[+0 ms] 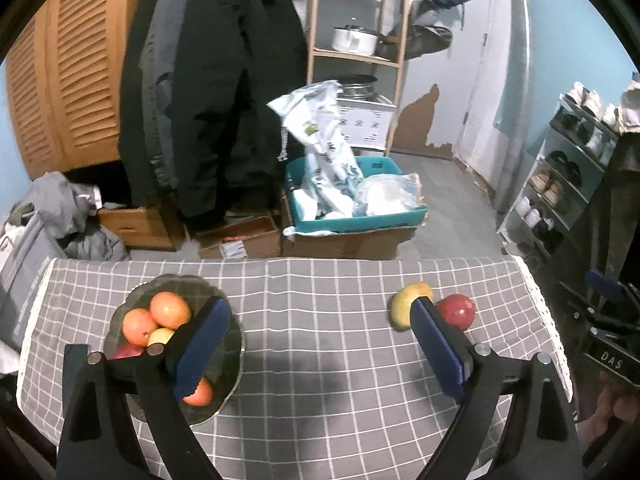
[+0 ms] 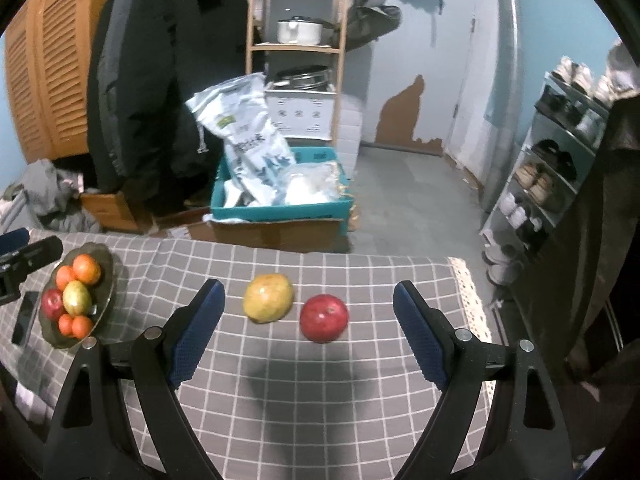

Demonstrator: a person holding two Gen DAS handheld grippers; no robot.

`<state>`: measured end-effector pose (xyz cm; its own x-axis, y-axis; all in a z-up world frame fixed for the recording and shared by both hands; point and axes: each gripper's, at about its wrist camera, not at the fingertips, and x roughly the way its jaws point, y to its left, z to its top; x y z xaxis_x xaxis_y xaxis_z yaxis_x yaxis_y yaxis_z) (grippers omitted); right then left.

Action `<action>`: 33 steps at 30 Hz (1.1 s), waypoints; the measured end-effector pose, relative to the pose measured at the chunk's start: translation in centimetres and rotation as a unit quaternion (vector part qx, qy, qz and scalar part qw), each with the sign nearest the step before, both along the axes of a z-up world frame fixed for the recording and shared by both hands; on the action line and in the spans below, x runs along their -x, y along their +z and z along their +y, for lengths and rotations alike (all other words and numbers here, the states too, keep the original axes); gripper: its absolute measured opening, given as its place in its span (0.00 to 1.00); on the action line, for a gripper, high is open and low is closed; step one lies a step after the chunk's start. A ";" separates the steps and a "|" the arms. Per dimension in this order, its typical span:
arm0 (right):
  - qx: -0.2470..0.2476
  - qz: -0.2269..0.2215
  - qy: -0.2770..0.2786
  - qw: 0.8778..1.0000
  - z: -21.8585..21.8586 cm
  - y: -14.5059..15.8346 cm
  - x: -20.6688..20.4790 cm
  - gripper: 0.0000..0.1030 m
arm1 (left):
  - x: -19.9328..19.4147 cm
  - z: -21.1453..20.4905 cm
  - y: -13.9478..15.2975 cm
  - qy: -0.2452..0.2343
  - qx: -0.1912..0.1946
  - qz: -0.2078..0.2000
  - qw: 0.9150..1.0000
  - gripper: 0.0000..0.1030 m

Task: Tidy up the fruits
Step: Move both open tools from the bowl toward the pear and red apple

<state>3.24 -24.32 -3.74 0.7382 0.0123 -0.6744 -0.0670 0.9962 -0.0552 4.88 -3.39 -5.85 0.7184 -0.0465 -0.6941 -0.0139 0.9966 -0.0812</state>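
Note:
A dark glass bowl (image 1: 237, 344) on the grey checked cloth (image 1: 320, 400) holds several oranges (image 1: 170, 310), a yellowish fruit and a red apple. My left gripper (image 1: 320, 304) is open and empty, its left finger hanging over the bowl. Its right finger partly hides a yellow-green fruit (image 1: 402, 306) and a red apple (image 1: 460, 310). In the right wrist view these two, the yellow-green fruit (image 2: 269, 298) and the red apple (image 2: 324, 318), lie side by side just beyond my open, empty right gripper (image 2: 309, 288). The bowl (image 2: 105, 280) sits far left there.
A dark phone-like slab (image 2: 24, 322) lies left of the bowl. The table's far edge (image 2: 320, 254) drops to a floor with cardboard boxes and a teal crate (image 2: 280, 210). A shoe rack (image 2: 540, 184) stands right. The lace-trimmed right cloth edge (image 2: 474, 300) is near the apple.

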 end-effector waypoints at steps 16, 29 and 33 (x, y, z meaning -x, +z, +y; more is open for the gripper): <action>-0.017 0.021 -0.031 0.999 -4.1 -1.7 -1.0 0.83 | -2.4 -5.1 -1.5 -0.036 -0.026 0.015 0.999 0.91; -0.022 0.074 -0.033 0.996 -5.2 -5.4 -3.7 0.83 | -4.9 -7.1 -4.3 -0.053 -0.041 0.046 0.997 0.91; -0.026 0.090 -0.030 0.995 -5.1 -6.7 -5.0 0.83 | -5.9 -7.6 -5.6 -0.053 -0.047 0.056 0.996 0.91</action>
